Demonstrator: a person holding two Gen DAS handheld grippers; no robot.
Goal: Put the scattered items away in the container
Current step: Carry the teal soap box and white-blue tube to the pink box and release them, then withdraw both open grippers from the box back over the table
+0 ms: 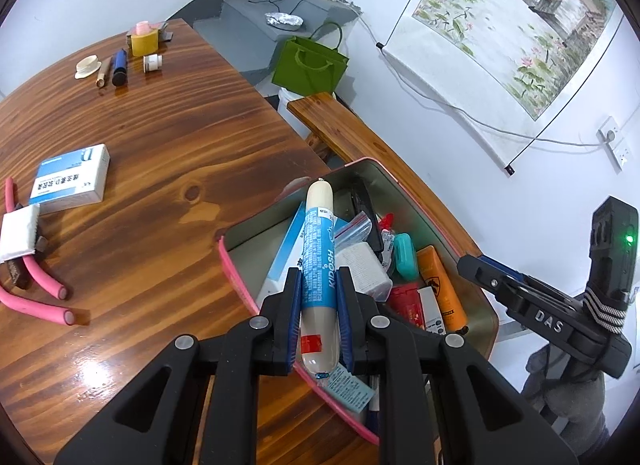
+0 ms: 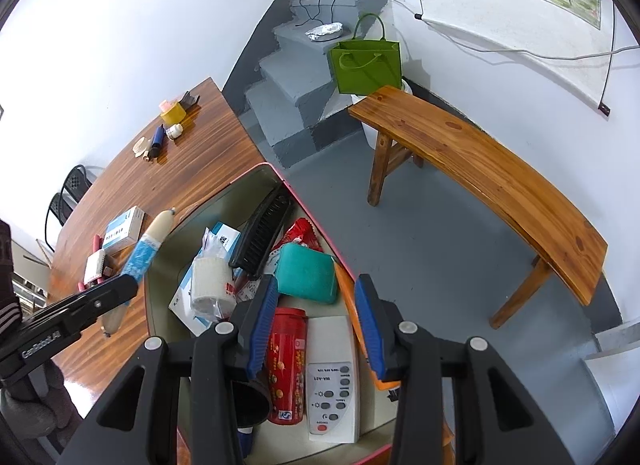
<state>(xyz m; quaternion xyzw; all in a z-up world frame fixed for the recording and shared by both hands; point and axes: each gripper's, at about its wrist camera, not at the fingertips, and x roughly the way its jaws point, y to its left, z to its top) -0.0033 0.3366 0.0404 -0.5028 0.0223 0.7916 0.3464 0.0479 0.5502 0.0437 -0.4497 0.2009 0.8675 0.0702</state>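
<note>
My left gripper is shut on a sausage stick with a blue label and holds it over the near edge of the pink-rimmed container. The sausage and left gripper also show in the right wrist view. My right gripper is open and empty above the container, over a red can and a white remote. Scattered on the table lie a blue-and-white box, pink tubes and a white pad.
At the table's far end are a yellow tape roll, a blue pen, a small white bottle and a cream lid. A wooden bench stands right of the table. A green bag sits by grey steps.
</note>
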